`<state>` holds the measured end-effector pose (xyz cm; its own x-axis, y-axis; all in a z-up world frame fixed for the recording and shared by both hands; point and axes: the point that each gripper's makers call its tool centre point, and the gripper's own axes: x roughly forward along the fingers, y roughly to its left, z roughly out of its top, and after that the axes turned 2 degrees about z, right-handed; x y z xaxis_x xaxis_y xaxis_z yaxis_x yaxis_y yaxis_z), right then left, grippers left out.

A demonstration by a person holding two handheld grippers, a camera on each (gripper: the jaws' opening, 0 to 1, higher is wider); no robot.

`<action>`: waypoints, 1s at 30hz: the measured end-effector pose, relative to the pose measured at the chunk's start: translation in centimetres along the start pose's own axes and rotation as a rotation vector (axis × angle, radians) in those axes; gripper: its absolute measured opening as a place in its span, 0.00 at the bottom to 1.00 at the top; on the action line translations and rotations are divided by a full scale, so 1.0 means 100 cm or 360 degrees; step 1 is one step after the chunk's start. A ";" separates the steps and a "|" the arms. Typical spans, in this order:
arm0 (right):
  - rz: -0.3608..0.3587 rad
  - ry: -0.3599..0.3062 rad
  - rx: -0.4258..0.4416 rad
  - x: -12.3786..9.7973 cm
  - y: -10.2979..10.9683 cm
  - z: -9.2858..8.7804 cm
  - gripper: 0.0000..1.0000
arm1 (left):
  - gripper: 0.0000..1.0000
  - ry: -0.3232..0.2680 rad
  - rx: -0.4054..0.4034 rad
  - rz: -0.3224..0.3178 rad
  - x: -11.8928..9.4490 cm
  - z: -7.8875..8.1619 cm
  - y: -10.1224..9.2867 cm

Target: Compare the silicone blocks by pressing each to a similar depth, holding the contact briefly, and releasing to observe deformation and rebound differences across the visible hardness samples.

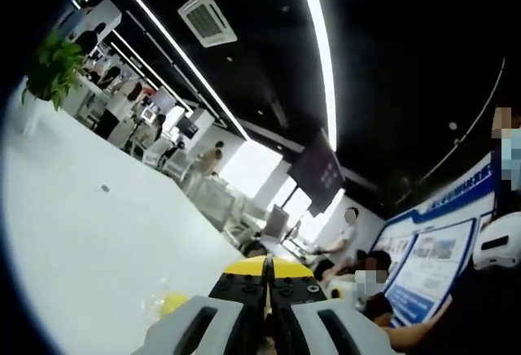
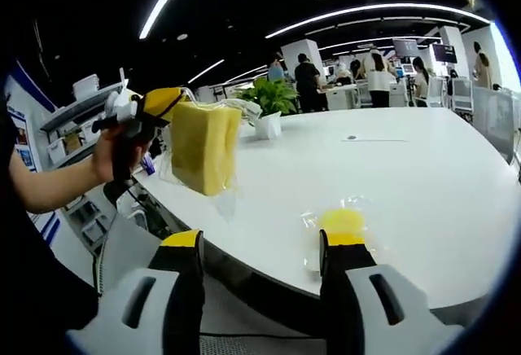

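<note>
No readable text anywhere. Blue-white wall posters [image 1: 435, 261] carry print, too blurred to make out. Hanging dark screen [image 1: 319, 172] blank. No labels legible on worktop [image 2: 423, 176] items.

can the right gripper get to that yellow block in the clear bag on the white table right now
Probably yes. The right gripper is open, and the bagged yellow silicone block lies on the white table just past its jaw tips, with nothing between them.
</note>
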<state>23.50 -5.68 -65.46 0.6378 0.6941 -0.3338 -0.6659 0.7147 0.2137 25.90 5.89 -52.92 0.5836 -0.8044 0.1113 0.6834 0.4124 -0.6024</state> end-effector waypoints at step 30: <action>-0.0310 0.0232 -0.0284 0.002 -0.039 -0.050 0.75 | 0.00 0.0160 -0.0203 0.0453 0.012 -0.063 0.103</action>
<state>24.25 -8.72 -70.97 0.7065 0.5165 -0.4839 -0.6023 0.7978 -0.0278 30.84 6.52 -63.98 0.6927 -0.7053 -0.1504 0.4348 0.5749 -0.6932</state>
